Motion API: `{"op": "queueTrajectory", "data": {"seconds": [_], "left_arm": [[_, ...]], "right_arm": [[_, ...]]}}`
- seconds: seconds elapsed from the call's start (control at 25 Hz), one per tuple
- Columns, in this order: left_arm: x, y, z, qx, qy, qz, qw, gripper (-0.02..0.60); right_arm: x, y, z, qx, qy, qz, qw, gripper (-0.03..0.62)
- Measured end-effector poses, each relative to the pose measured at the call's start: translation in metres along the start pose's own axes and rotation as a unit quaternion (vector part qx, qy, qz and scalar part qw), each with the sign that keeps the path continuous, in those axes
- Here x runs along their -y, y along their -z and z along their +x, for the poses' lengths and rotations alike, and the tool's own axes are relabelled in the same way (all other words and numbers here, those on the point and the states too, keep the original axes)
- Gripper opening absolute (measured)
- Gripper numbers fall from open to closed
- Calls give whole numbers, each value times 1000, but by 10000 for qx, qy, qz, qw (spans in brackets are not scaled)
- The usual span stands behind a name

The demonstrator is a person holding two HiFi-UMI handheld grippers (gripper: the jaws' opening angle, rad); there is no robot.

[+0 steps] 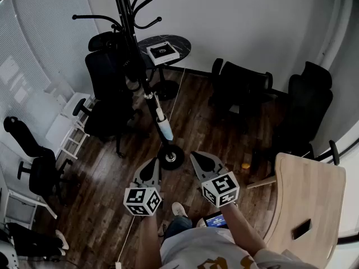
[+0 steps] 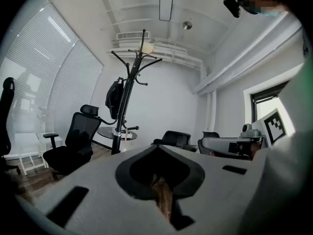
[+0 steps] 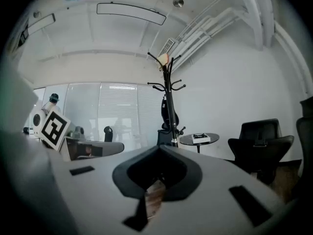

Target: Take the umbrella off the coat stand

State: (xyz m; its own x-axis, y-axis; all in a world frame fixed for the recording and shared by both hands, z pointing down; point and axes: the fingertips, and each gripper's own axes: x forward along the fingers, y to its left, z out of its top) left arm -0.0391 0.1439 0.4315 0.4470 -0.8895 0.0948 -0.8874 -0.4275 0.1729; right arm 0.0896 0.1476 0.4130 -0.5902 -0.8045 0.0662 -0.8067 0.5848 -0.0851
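1. Head view: left claw (image 1: pixel 151 164) and right claw (image 1: pixel 197 158) are side by side, both closed and empty. The coat stand (image 1: pixel 171 157) has its base just ahead of the tips. The umbrella (image 1: pixel 162 123) hangs along its pole, beyond the left claw.
2. Left gripper view: jaws together, nothing between them; the coat stand (image 2: pixel 128 97) is ahead, apart.
3. Right gripper view: jaws together, empty; the coat stand (image 3: pixel 169 97) is ahead.

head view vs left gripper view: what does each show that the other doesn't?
Head view only: the round base of the stand on the floor, and a light wooden chair at the right. Left gripper view only: the ceiling light and the vent near the stand's top. Both: the coat stand, the round table beside it, and the right gripper, its jaws together.
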Motion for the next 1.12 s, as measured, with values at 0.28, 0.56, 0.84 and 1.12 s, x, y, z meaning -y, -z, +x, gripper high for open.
{"op": "queueTrajectory", "data": {"seconds": [0.28, 0.56, 0.84, 1.12], "left_arm": [[7, 1, 3, -22, -58, 20, 10000, 20], [14, -5, 7, 47, -113, 62, 9999, 20], [28, -15, 8, 170, -165, 133, 9996, 20], [30, -15, 26, 163, -190, 183, 9995, 20]], "right_arm": [[5, -2, -4, 14, -23, 10, 10000, 11], [11, -5, -11, 100, -35, 50, 9999, 11], [25, -14, -25, 198, 12, -46, 9998, 11], [37, -21, -22, 177, 12, -114, 9998, 11]]}}
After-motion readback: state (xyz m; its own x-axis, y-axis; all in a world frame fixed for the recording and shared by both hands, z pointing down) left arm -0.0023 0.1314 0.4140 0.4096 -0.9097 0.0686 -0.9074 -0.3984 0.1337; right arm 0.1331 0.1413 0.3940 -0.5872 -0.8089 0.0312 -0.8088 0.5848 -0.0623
